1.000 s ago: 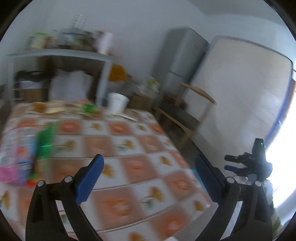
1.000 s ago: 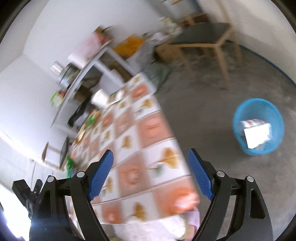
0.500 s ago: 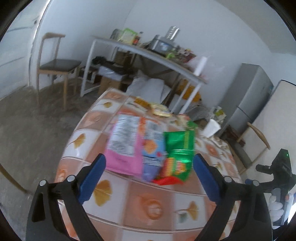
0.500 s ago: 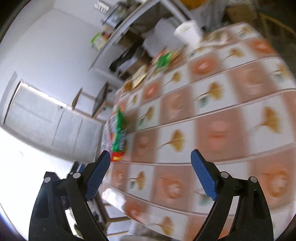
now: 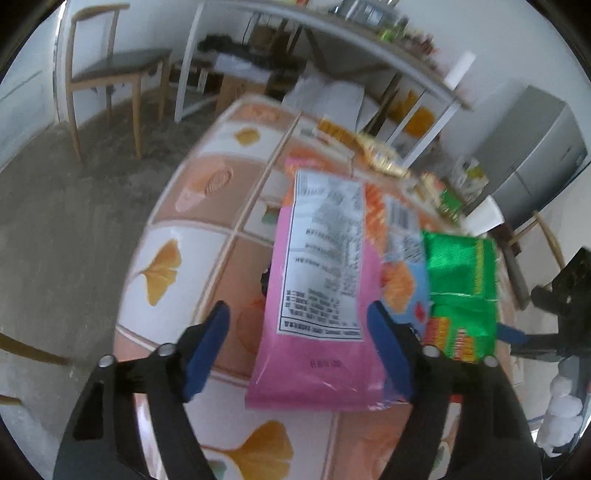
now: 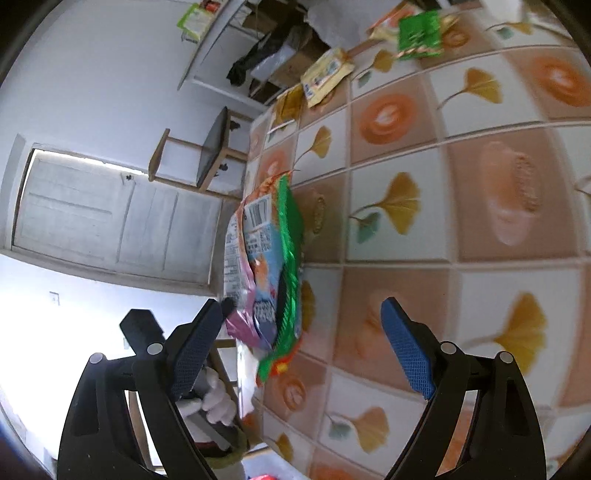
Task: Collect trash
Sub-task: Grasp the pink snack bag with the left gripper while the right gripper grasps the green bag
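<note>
**Left claw half-closed around the pink packet, right claw open over the table**

Your left gripper (image 5: 299, 332) has just been closing, and the pink snack packet (image 5: 325, 295) lies between its blue pads. The pad at 3 o'clock of the packet sits at its edge; the pad at 9 o'clock stands clear of it, so nothing is gripped. The packet lies flat on the tiled tablecloth (image 5: 207, 206), label side up, overlapping a blue packet (image 5: 402, 240) at its 3 o'clock, and a green packet (image 5: 461, 280) lies just beyond that.

Your right gripper (image 6: 303, 339) is spread wide and holds nothing. In its view the same stack of packets (image 6: 266, 266) sits at the table's edge, near the pad at 9 o'clock, with the green one's lower end between the pads, untouched. At 7 o'clock a white-gloved hand (image 6: 218, 402) holds the other tool.

More wrappers, yellow (image 6: 325, 77) and green (image 6: 419, 35), lie at 12 o'clock on the far part of the table. A wooden chair (image 5: 110, 74) stands at 10 o'clock in the left view.
</note>
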